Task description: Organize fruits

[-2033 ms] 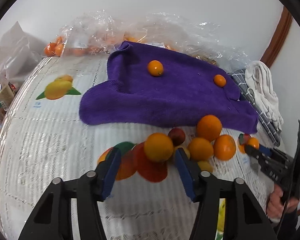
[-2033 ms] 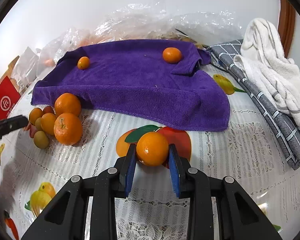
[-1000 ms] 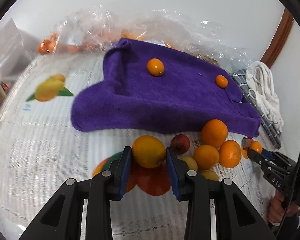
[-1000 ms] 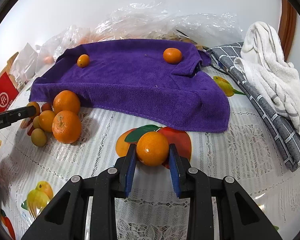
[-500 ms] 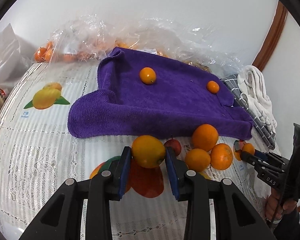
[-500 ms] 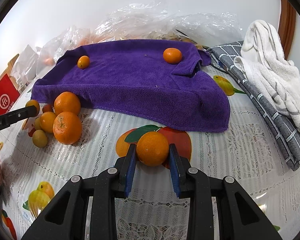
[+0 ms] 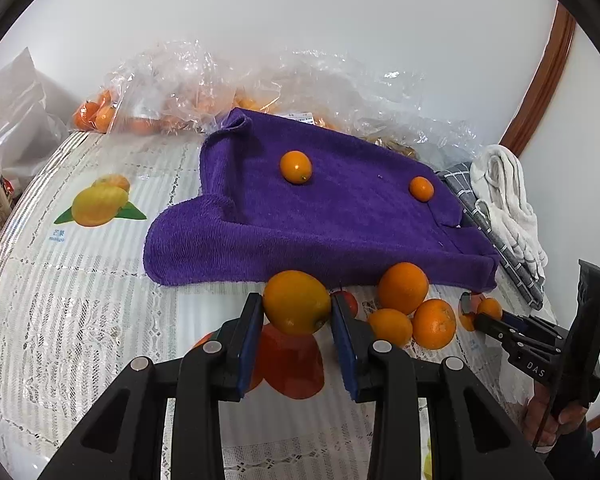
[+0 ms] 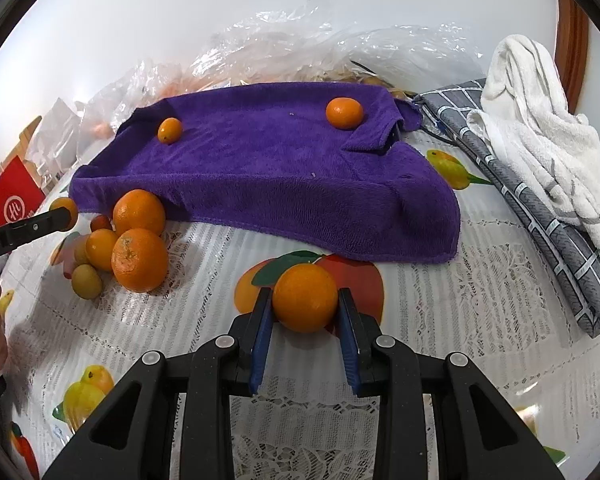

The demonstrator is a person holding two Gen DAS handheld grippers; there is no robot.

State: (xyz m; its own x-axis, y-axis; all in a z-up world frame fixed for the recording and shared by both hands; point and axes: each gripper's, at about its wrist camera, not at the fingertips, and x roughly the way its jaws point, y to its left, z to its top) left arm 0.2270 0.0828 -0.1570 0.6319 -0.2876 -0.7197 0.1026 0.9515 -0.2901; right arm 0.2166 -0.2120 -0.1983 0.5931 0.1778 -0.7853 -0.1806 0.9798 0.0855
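My left gripper is shut on a yellow-orange citrus fruit and holds it above the tablecloth, in front of the purple towel. My right gripper is shut on an orange just in front of the towel. Two small oranges lie on the towel. A pile of loose fruit sits at the towel's front edge, with several oranges and a small red fruit; it also shows in the right wrist view. The right gripper's tip also shows in the left wrist view.
Crinkled clear plastic bags with oranges lie behind the towel. A white towel on a grey checked cloth lies at the right. A red box and packages stand at the left. The tablecloth is lace with fruit prints.
My left gripper closed on the yellow-orange fruit from the pile and lifted it clear of the table. The right gripper has held its orange in place throughout.
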